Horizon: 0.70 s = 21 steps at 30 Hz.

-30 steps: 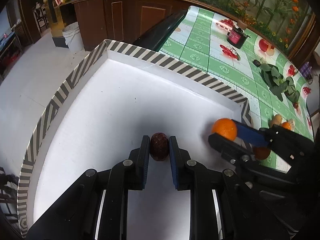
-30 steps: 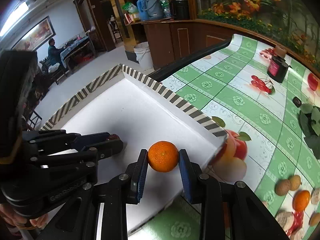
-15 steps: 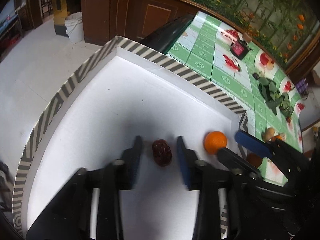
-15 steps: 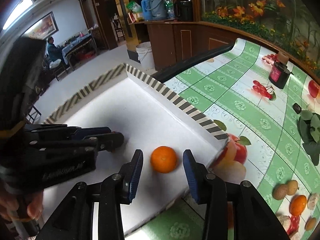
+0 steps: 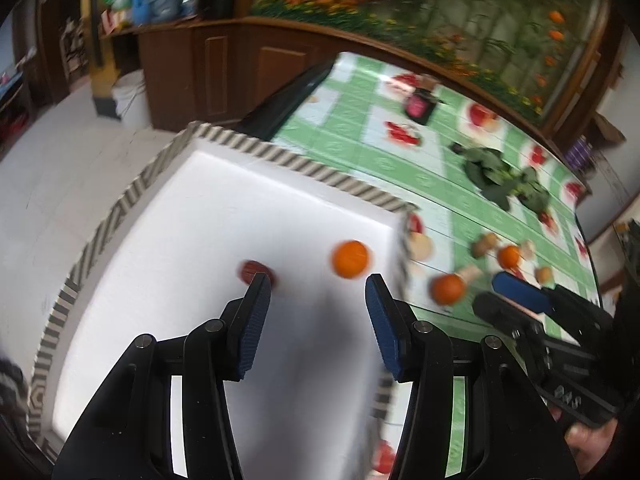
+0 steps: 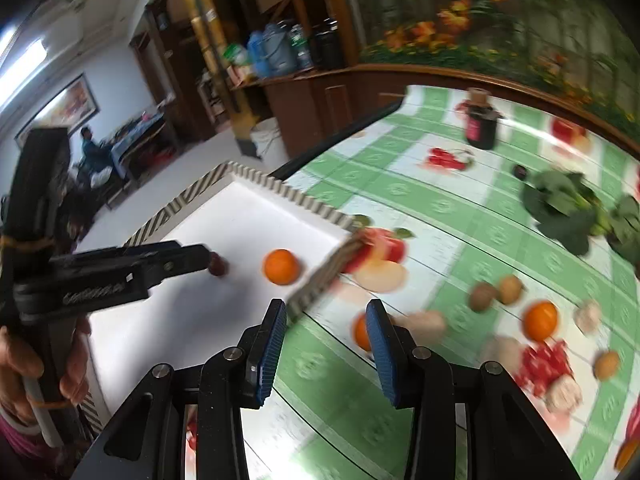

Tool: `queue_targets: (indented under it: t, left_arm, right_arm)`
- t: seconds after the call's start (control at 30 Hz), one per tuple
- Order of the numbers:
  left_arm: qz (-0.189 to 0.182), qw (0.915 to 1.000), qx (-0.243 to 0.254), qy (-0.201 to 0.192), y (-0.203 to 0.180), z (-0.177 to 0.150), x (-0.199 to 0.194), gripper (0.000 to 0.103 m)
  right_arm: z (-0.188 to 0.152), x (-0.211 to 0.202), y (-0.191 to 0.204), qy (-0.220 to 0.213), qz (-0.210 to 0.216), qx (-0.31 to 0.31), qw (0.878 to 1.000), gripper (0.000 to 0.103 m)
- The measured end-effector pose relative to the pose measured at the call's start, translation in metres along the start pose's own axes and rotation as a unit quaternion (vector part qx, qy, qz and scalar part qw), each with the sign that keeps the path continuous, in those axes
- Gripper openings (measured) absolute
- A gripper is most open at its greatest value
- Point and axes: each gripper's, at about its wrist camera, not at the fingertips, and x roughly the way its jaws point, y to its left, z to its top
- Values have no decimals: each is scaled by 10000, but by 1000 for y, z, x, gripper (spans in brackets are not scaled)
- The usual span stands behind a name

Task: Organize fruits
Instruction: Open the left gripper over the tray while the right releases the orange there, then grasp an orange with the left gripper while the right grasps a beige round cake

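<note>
Your left gripper (image 5: 318, 282) hangs over a white tray (image 5: 192, 240) with a striped rim, its blue-padded jaws parted and empty; they have just been opening further. A dark red fruit (image 5: 256, 271) lies on the tray floor at about 10 o'clock from the left jaw tip, partly behind it, apart from the pads. An orange (image 5: 351, 259) sits loose on the tray at 1 o'clock from that gripper, near the tray's right wall. Your right gripper (image 6: 326, 306) is also parted and grips nothing; its jaws have just been opening, and it hovers past the tray's corner over the green-checked cloth of the bench (image 6: 440, 208). From the right wrist camera, the orange lies at 11 o'clock. Another orange (image 6: 360, 332) rests on the cloth, half hidden behind the right jaw, and a third orange (image 6: 541, 320) lies at 3 o'clock among small brown and pale fruits. A dark jar (image 6: 480, 130) stands at 1 o'clock; its pink label is too blurred to read. Raised lettering runs along the left gripper's body, but you cannot read it through the blur.
</note>
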Motion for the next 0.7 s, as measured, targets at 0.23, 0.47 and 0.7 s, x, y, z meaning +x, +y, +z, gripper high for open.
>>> queue_targets:
  t: [0.23, 0.47, 0.7]
  left_arm:
    - [-296, 9985, 451, 52, -44, -23, 1, 49]
    - [-476, 9962, 699, 222, -78, -39, 14, 49]
    - [-506, 9936, 958, 322, -104, -44, 28, 49]
  right_arm:
    - [-29, -34, -32, -74, -418, 304, 9986, 40]
    - [-70, -63, -80, -40, -820, 799, 9934, 40]
    - [-95, -85, -122, -70, -1111, 1176, 9868, 40]
